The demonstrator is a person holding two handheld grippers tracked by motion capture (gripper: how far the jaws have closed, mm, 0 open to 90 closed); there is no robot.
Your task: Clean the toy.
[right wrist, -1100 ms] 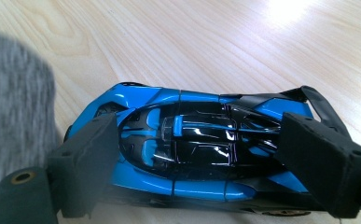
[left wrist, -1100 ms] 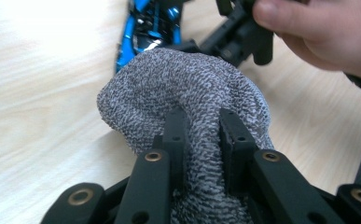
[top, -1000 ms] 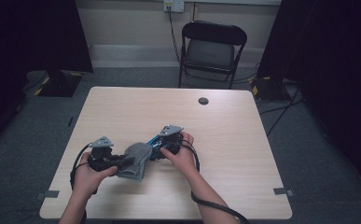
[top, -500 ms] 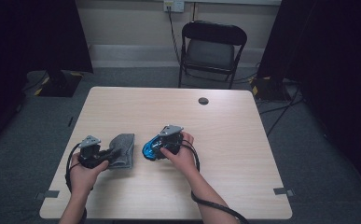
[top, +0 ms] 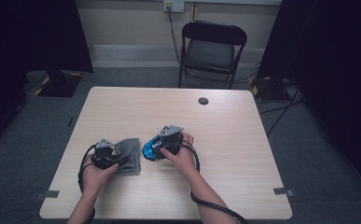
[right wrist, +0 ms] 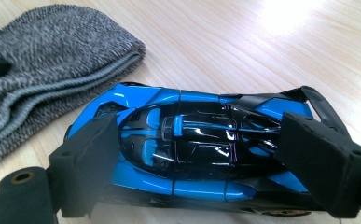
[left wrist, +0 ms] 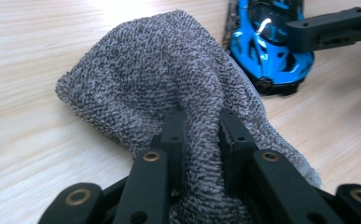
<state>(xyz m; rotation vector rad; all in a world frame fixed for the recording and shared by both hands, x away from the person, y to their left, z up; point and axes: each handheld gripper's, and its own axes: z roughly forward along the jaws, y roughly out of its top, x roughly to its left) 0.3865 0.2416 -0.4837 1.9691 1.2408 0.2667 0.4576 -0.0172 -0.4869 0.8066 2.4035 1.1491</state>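
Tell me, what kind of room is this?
Probably a recording studio or lab room, not a home: a lone wooden table stands on grey carpet, dark curtains hang at the sides, and one folding chair waits by a wall socket.

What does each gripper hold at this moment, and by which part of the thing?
The left gripper pinches a bunched fold of the grey knitted cloth. The right gripper clamps the blue and black toy car across its two sides.
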